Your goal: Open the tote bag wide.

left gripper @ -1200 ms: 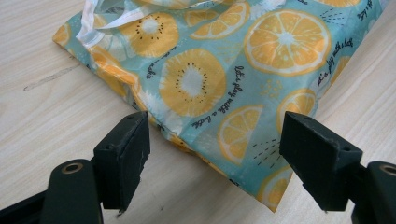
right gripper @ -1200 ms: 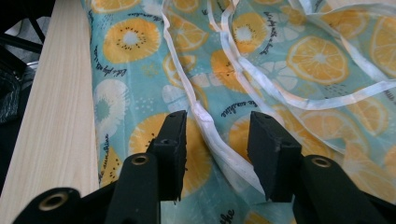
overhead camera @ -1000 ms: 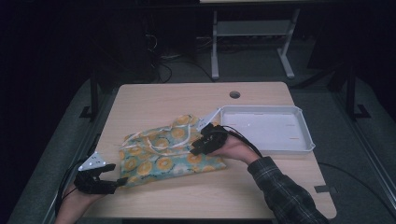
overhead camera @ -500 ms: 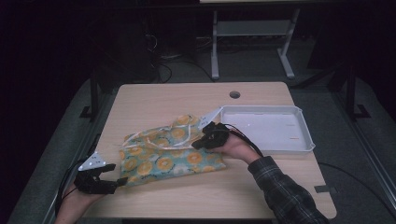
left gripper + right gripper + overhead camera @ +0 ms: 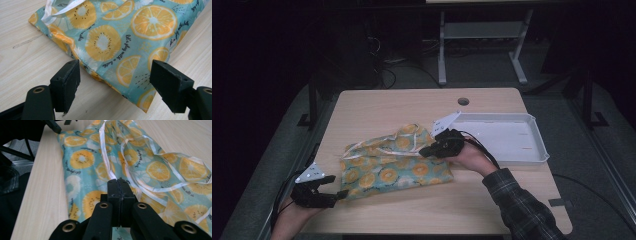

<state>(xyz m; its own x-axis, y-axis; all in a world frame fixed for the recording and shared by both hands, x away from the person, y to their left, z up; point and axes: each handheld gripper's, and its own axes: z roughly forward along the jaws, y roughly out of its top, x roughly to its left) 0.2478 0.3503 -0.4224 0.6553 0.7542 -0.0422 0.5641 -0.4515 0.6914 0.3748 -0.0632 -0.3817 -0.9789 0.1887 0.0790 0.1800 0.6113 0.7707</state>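
The right gripper (image 5: pixel 117 182) is pressed together on the white ribbon trim (image 5: pixel 106 157) of the fruit-print cloth bag (image 5: pixel 394 162), its jaws having just been closing on it. The bag lies flat on the table (image 5: pixel 387 107), left of the white tray (image 5: pixel 537 150). Since only thin trim is pinched, it could slip free, or the whole bag could be dragged. The left gripper (image 5: pixel 115 75) is spread around the bag's near-left corner, unclamped, so nothing anchors it. The pinch is made plain in the right gripper view; the tray is given by the high view.
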